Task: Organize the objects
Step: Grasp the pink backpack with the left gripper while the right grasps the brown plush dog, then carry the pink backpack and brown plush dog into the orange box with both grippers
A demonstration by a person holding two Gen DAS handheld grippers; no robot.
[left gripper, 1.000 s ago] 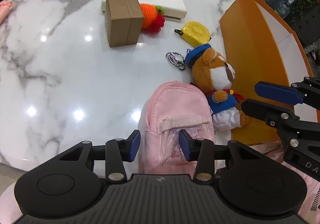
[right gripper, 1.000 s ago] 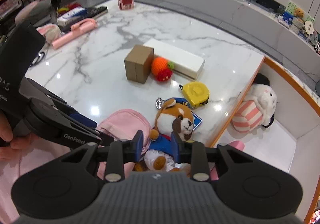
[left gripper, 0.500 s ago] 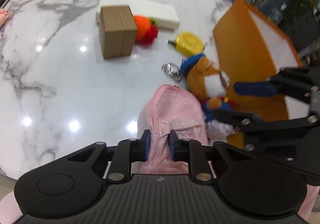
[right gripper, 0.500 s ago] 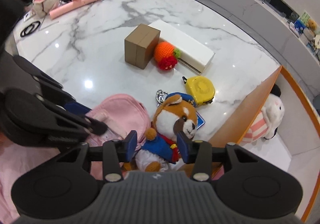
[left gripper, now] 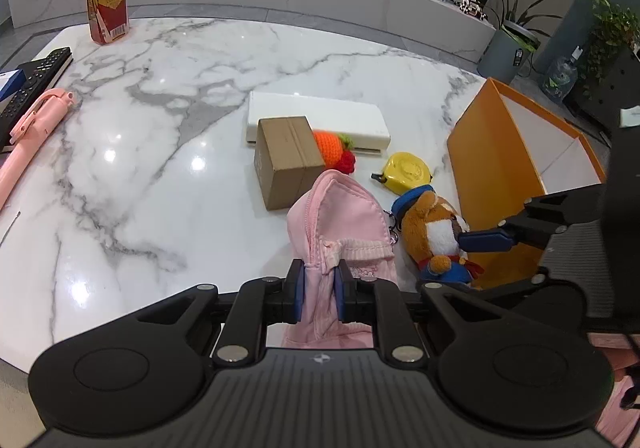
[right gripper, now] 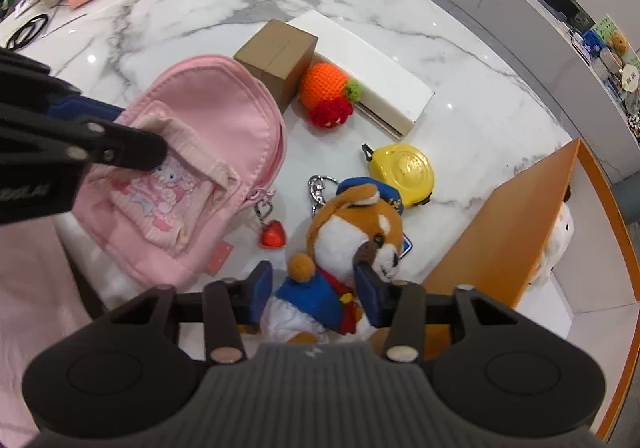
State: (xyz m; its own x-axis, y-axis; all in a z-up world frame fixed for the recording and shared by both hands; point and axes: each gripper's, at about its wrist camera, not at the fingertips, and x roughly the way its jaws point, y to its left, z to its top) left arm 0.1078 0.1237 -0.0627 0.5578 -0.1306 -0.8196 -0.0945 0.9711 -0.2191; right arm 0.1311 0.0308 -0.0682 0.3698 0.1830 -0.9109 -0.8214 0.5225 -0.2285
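Observation:
My left gripper (left gripper: 319,290) is shut on the pink mini backpack (left gripper: 340,215) and holds it lifted off the marble table; the backpack also shows in the right wrist view (right gripper: 200,151). My right gripper (right gripper: 316,294) is open, its fingers on either side of the brown plush dog in a blue outfit (right gripper: 352,244), which lies on the table beside the orange box (right gripper: 512,224). The dog also shows in the left wrist view (left gripper: 434,232).
A cardboard box (left gripper: 288,159), crochet orange (right gripper: 324,85), white long box (left gripper: 320,119) and yellow tape measure (right gripper: 402,171) lie behind. A white plush (right gripper: 560,236) sits in the orange box. A pink stick (left gripper: 28,135), remote and bottle (left gripper: 106,3) stand far left.
My left gripper closed on the backpack and lifted it off the table. My right gripper opened wider and moved down around the plush dog.

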